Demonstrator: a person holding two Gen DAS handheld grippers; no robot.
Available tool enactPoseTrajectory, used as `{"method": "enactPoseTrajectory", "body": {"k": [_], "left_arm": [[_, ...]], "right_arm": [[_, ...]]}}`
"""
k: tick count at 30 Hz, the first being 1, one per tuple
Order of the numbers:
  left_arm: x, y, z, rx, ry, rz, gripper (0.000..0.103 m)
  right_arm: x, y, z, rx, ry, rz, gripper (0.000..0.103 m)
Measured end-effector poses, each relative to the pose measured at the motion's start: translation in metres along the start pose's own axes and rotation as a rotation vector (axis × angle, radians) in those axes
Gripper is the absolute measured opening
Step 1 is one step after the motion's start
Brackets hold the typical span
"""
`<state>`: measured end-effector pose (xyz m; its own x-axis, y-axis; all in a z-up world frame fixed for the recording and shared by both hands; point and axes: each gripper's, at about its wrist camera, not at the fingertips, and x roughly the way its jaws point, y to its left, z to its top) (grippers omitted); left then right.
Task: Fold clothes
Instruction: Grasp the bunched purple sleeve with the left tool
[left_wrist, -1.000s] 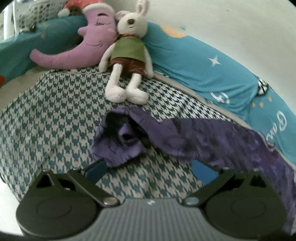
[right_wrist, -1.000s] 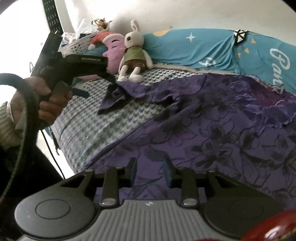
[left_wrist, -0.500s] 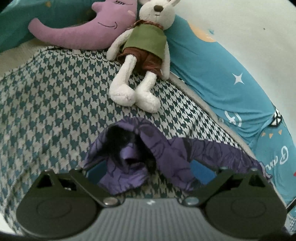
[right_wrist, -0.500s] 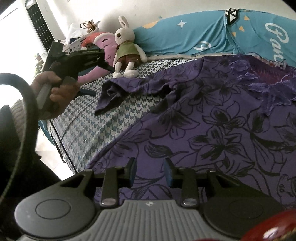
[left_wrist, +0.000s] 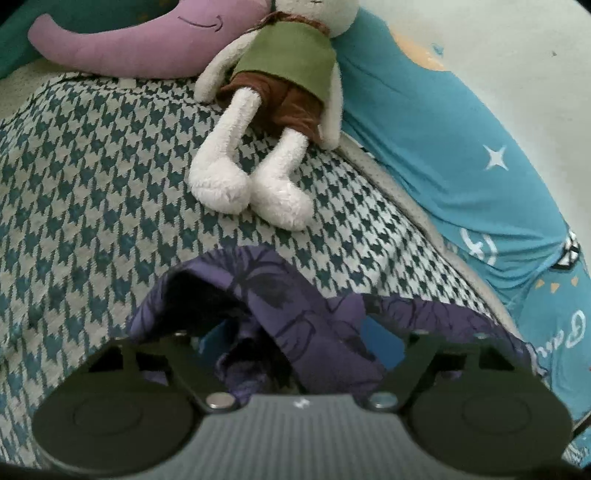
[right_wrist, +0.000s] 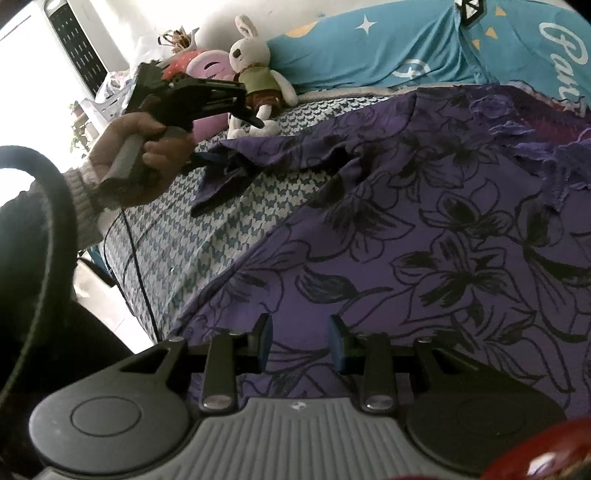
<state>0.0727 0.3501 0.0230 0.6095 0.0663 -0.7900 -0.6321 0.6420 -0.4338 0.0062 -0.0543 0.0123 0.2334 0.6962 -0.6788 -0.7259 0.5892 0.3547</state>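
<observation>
Right now, a purple flowered garment (right_wrist: 424, 229) lies spread over the checked blanket (left_wrist: 92, 177), sleeve end (left_wrist: 258, 295) reaching toward a stuffed rabbit (left_wrist: 273, 110). Left gripper (left_wrist: 295, 332), fingers spread wide, sits w/ the sleeve end bunched between them, not pinched. Right gripper (right_wrist: 301, 345), fingers partly apart, hovers over the garment's body near the bed edge, gripping nothing.

left wrist: close, low over sleeve (left_wrist: 288, 314) | right wrist: farther back, facing left | shared: plush rabbit (right_wrist: 258, 79)
</observation>
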Motion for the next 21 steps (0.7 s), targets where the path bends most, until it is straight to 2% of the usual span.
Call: {"method": "enactPoseTrajectory", "body": {"k": [3,6,9,14,16,21], "left_arm": [[0.004,-0.001,0.002,-0.01,-0.01,0.029,0.046],[-0.002,-0.009,-0.001,0.034,-0.077,0.063,0.018],[-0.019,-0.021,-0.005,0.1,-0.184,0.088,0.012],[-0.062,-0.062,-0.031,0.357,-0.428,0.185,0.01],[-0.068,-0.069,-0.044,0.426,-0.41,0.189,0.01],[-0.052,-0.056,-0.068,0.475,-0.14,0.143,0.012]], "right_arm": [[0.003,0.002,0.0,-0.02,0.005,-0.002,0.033],[0.004,0.003,0.0,-0.034,0.006,-0.004,0.033],[0.004,0.003,0.001,-0.04,0.005,-0.007,0.033],[0.005,0.005,0.001,-0.06,0.0,-0.021,0.033],[0.005,0.005,0.001,-0.069,-0.001,-0.027,0.033],[0.006,0.007,0.002,-0.094,-0.004,-0.042,0.033]]}}
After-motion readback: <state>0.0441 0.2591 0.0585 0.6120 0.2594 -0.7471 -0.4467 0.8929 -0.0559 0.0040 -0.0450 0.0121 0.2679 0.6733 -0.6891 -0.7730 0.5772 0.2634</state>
